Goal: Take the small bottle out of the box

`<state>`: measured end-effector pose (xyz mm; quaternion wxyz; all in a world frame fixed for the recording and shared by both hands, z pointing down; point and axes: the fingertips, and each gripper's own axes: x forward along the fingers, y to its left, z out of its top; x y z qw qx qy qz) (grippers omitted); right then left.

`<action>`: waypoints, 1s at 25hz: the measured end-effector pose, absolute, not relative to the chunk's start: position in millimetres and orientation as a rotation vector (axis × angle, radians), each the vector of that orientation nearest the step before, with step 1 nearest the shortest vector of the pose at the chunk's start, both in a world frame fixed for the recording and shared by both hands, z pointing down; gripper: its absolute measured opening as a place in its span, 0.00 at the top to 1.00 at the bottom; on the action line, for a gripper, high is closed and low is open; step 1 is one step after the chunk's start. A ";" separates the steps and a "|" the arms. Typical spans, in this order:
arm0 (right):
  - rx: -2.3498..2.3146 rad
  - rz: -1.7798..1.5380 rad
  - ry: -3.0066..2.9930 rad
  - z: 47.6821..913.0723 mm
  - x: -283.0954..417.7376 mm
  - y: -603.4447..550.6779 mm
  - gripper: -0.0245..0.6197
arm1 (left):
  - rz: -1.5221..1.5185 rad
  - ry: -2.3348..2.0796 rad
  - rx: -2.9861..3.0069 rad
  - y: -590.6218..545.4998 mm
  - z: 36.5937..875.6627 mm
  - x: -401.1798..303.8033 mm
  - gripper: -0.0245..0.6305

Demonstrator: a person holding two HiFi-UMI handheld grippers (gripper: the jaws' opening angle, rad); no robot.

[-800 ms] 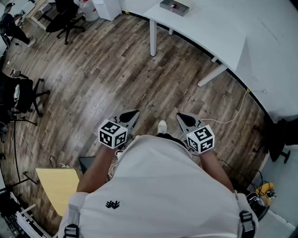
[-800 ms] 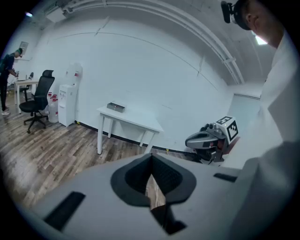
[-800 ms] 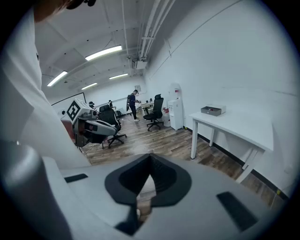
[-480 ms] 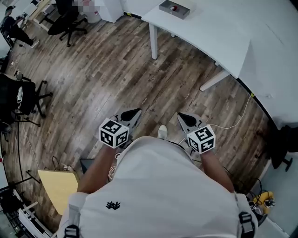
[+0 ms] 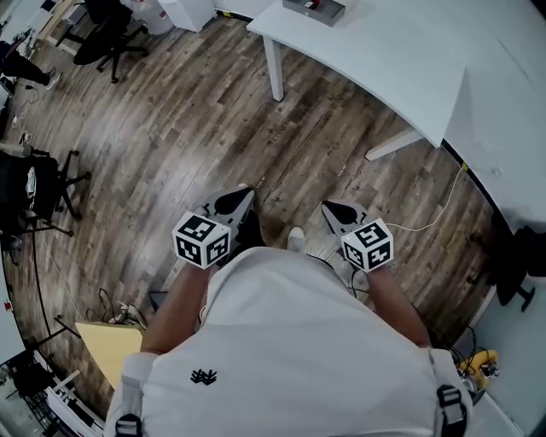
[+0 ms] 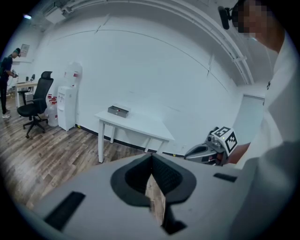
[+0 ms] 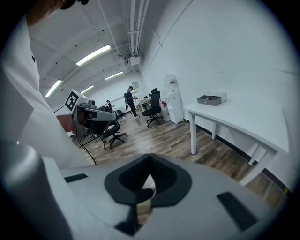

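A grey box (image 5: 314, 7) with something red in it lies on the white table (image 5: 401, 60), far ahead of me; it also shows as the box (image 6: 118, 111) and the box (image 7: 212, 99) in the two gripper views. No small bottle can be made out. I hold both grippers close to my body, above the wooden floor. The left gripper (image 5: 235, 201) is shut with nothing in it, its tips (image 6: 151, 157) meeting. My right gripper (image 5: 334, 211) is likewise shut and empty, with its tips (image 7: 150, 157) together.
Black office chairs (image 5: 102, 30) stand at the far left, with another chair (image 5: 34, 183) nearer. A white cable (image 5: 435, 209) runs over the floor at the right. A light wooden board (image 5: 111, 346) lies at the lower left. A water dispenser (image 6: 65, 105) stands by the wall.
Both grippers stay shut in front of my body. The left one has edged a little up and left. The view has drifted slightly toward the table.
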<state>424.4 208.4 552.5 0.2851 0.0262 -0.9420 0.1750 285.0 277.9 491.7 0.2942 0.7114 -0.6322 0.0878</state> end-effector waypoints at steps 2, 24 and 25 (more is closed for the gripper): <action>0.074 0.438 -2.503 556.5 408.7 196.9 0.95 | 0.227 -1.663 1.912 263.7 495.8 267.9 0.95; 0.291 0.440 -2.466 526.0 159.4 51.3 0.86 | 0.193 -1.612 2.025 156.5 489.9 12.4 0.95; 0.300 0.447 -2.463 527.1 154.5 40.6 0.86 | 0.186 -1.618 2.017 150.9 491.7 7.2 0.95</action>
